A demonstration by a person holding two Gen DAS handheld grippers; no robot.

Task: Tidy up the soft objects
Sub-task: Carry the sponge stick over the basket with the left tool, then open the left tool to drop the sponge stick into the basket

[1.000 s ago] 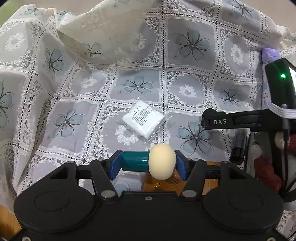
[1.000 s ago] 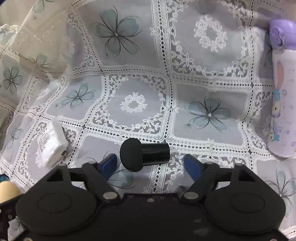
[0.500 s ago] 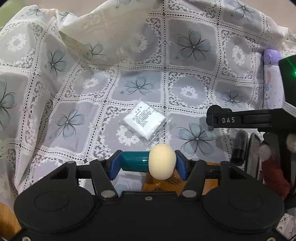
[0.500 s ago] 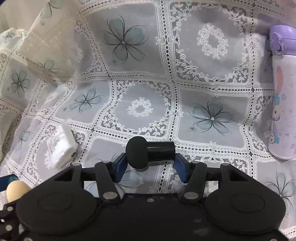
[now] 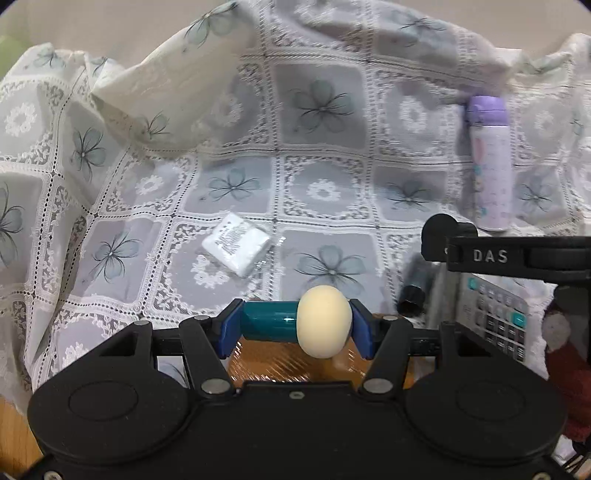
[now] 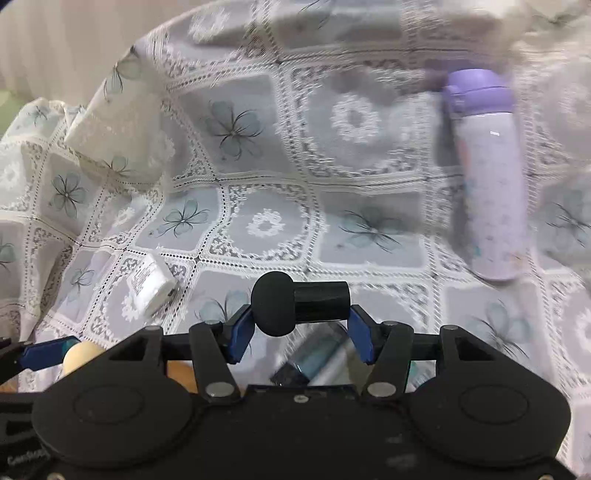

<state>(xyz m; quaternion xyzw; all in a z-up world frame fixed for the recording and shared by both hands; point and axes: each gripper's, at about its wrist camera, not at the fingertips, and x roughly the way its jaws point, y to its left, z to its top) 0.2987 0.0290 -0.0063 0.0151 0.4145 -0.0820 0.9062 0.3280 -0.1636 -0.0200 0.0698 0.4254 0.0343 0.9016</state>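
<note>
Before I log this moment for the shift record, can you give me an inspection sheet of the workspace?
Surface: lace flower-print cloth, rumpled and folded over at the back left; bare wood shows at its near edge.
Job's things: cream sponge with teal handle and black sponge with black handle, both lifted; white wrapped packet lying on the cloth.
Clutter: purple bottle lying on the cloth; calculator; small dark tube.
Grippers: left gripper shut on the cream sponge; right gripper shut on the black sponge.
Cables: nothing seen.
Surroundings: pale wall behind.
</note>
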